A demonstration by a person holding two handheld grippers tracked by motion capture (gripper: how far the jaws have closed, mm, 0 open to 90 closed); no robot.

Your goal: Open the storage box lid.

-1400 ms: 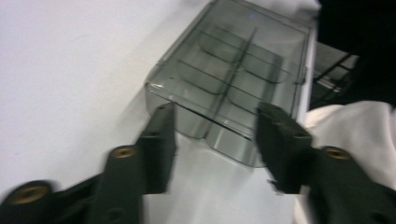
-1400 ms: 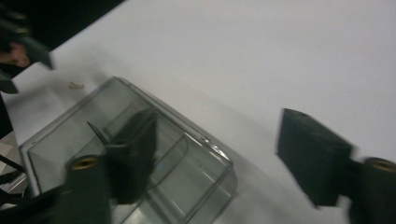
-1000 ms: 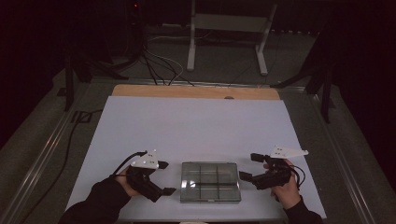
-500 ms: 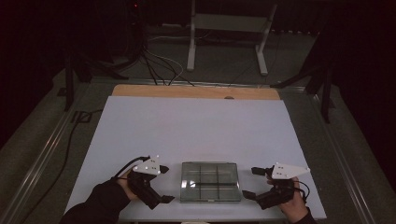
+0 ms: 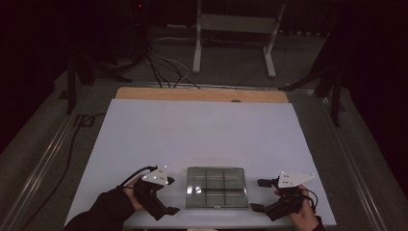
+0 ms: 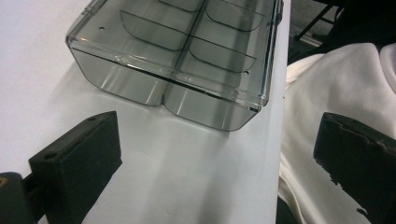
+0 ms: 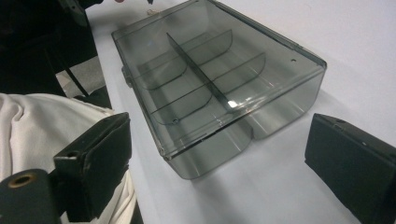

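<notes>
Compartment box, smoke-tinted clear plastic with a closed lid, resting flat near the front edge of the white bench, midway between the two tools. Divider walls visible through the lid in both gripper views; no contents discernible in any cell.

Left hand-held gripper just beside the box's left side, jaws spread wide and empty, not touching the plastic. Compared with a second ago, drawn slightly back toward the front edge and angled across the box's near left corner. In the left gripper view, that corner of the box lying ahead of the gap between the jaws, with a strip of bare bench between.

Right hand-held gripper just beside the box's right side, jaws likewise parted and empty. Lowered and pulled toward the front edge over the last second, now roughly level with the box's near half. In the right gripper view, the box's short end centred ahead of the open jaws, apart from both.

Box position unchanged across the interval. Probable reading: both tools settling into a flanking approach, grasp not yet begun. Next likely requirement: inward travel of each tool until the jaws straddle a wall or lid rim, then closure. Smooth, slippery plastic probably prone to sliding on the bench under one-sided contact.
</notes>
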